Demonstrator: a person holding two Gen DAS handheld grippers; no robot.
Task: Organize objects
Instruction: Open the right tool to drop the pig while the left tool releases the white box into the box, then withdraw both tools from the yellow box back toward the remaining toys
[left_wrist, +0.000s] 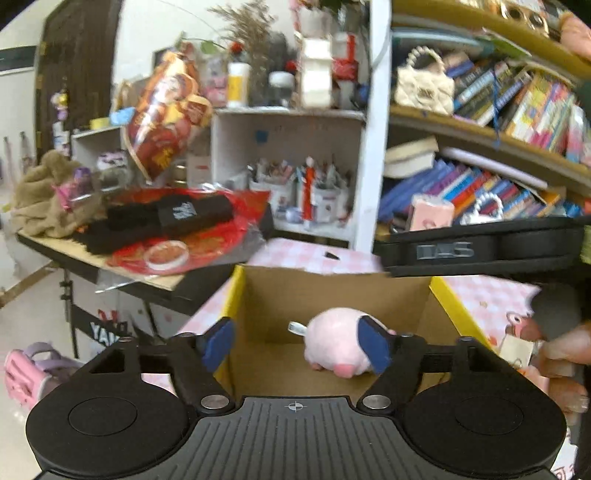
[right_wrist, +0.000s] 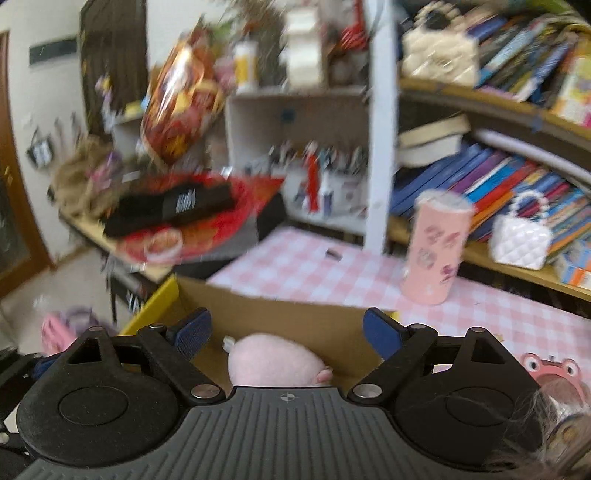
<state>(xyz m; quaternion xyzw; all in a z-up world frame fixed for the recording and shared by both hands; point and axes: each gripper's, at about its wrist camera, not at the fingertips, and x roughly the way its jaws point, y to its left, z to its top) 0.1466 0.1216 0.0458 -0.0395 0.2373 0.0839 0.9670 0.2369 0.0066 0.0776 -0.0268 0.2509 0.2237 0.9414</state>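
A pink plush pig (left_wrist: 341, 347) lies on the floor of an open cardboard box (left_wrist: 332, 295) with yellow outer sides. My left gripper (left_wrist: 299, 347) is open above the box's near edge, its blue pads wide apart and empty; the right pad overlaps the pig in view. In the right wrist view the pig (right_wrist: 277, 360) lies in the same box (right_wrist: 280, 314), just ahead of my right gripper (right_wrist: 288, 332), which is open and empty. The right gripper's black body (left_wrist: 480, 247) shows above the box in the left wrist view.
The box stands on a table with a pink checked cloth (right_wrist: 314, 266). A pink cylindrical can (right_wrist: 436, 247) stands behind it at the right. Bookshelves (left_wrist: 480, 110) with a white quilted bag (right_wrist: 521, 240) lie behind. A cluttered side table (left_wrist: 147, 229) is at the left.
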